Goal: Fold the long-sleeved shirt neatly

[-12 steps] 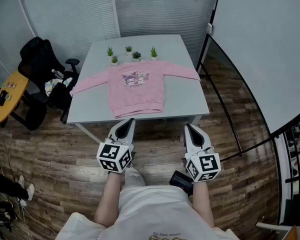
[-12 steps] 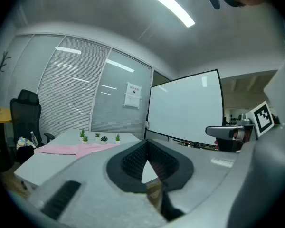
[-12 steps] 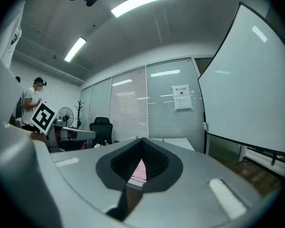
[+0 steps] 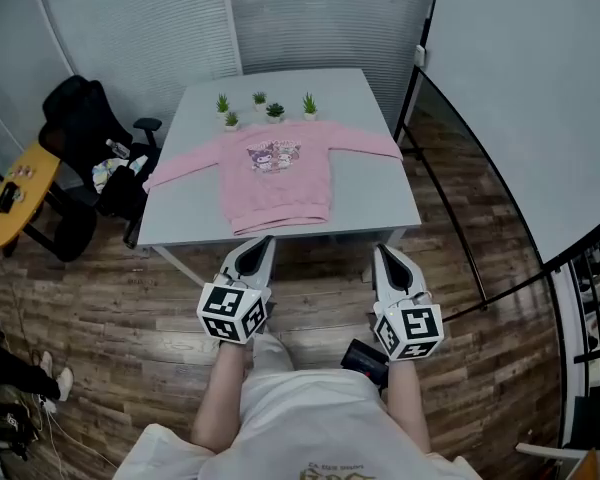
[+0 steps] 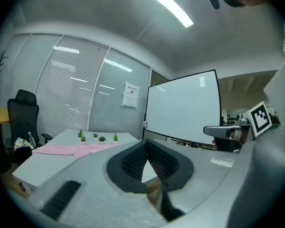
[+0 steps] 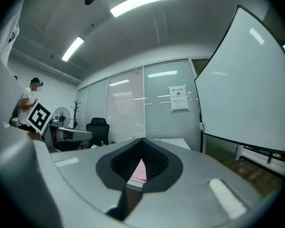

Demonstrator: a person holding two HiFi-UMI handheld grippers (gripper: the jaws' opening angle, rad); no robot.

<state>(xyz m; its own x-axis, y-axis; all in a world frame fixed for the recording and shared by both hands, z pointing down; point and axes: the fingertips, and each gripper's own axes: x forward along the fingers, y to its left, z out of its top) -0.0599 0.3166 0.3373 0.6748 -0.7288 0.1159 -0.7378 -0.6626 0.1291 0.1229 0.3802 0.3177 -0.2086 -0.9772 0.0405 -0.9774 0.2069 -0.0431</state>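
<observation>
wood floor [image 4: 100, 318], grey table [image 4: 380, 203], whiteboard [image 4: 520, 98].

shirt [image 4: 275, 173] chest print too small to tell; whiteboard [image 4: 520, 98] cut off at right edge

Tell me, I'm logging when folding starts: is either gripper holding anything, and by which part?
Nothing is held: left gripper and right gripper are shut, empty, short of the shirt.
</observation>
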